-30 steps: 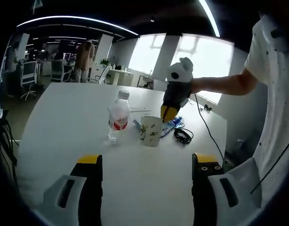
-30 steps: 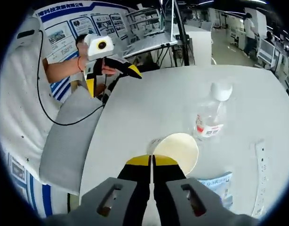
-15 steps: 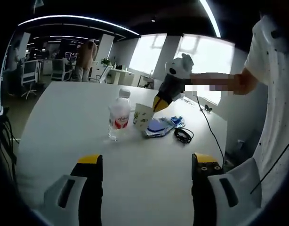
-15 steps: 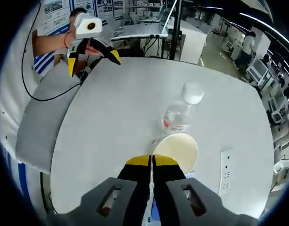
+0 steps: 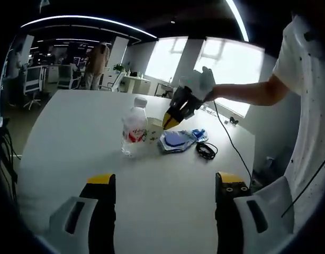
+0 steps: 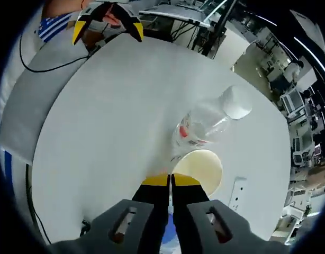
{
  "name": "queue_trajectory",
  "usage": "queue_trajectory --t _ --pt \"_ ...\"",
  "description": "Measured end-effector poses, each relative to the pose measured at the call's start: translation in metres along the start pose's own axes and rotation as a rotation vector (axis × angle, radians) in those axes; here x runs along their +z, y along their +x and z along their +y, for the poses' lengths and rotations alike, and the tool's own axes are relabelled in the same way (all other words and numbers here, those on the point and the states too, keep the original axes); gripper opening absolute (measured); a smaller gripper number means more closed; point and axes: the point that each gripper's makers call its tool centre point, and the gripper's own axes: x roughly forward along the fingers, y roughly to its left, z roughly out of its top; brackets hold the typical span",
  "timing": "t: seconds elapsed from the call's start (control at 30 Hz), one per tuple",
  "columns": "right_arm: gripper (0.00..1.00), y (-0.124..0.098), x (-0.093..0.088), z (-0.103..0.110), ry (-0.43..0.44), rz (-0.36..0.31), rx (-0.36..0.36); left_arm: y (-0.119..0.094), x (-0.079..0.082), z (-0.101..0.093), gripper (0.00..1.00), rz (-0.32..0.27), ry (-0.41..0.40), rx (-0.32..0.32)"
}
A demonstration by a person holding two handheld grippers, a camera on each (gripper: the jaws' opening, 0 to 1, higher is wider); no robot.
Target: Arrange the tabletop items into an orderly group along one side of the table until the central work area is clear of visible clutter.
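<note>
Right now: paper cup point(image 6: 200, 168) pinched by its rim, jaws of the right gripper point(image 6: 170, 181) pressed together on the near wall, cup sitting on the white tabletop point(image 6: 109, 121) right against the clear water bottle point(image 6: 205, 126). Seen from the left gripper view: same cup point(image 5: 153, 130) tucked just beside the bottle point(image 5: 134, 127), right gripper point(image 5: 170, 120) angled down onto it from an outstretched arm point(image 5: 247, 93), blue packet point(image 5: 178, 140) and coiled black cable point(image 5: 206, 151) lying near, off toward the arm's side. Left gripper point(image 5: 165, 182) hanging low over bare tabletop, jaws spread wide, nothing between them. Also visible far across in the right gripper view: left gripper point(image 6: 107, 21), yellow tips apart.
</note>
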Motion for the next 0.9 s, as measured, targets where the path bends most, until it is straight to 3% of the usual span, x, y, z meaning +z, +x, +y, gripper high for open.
queue_trajectory --t 0.53,0.9 --pt "0.00 0.017 -0.008 0.000 -0.075 0.036 0.007 0.001 -0.003 0.000 0.78 0.000 -0.013 0.000" --pt "0.00 0.022 -0.007 0.003 -0.053 0.028 0.015 0.003 0.000 0.000 0.77 -0.012 -0.018 -0.005"
